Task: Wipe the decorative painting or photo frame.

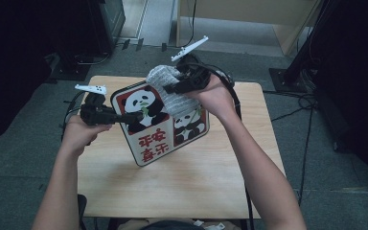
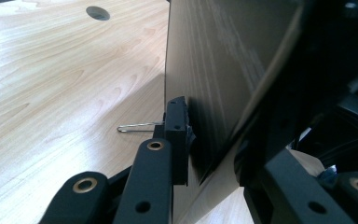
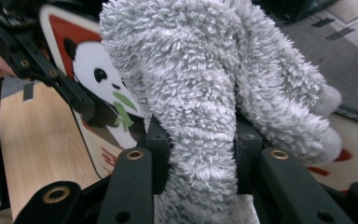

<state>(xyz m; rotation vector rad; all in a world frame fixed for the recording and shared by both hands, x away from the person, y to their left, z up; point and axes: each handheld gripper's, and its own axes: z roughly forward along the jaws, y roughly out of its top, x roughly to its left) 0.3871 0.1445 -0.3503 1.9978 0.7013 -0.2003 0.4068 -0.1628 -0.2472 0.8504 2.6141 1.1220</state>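
The flat rectangular panda-printed board [image 1: 160, 122] with rounded corners stands tilted above the light wooden table [image 1: 187, 187], its left edge pinched in the left tongs [image 1: 135, 116] and its upper right part under the fluffy grey cloth [image 1: 172, 88] that the right tongs [image 1: 170, 88] press against it. The board shows black-and-white pandas on red panels with red characters below. Both tongs are nearly pressed together, the left gripping the board's edge, the right clamping a fold of cloth.
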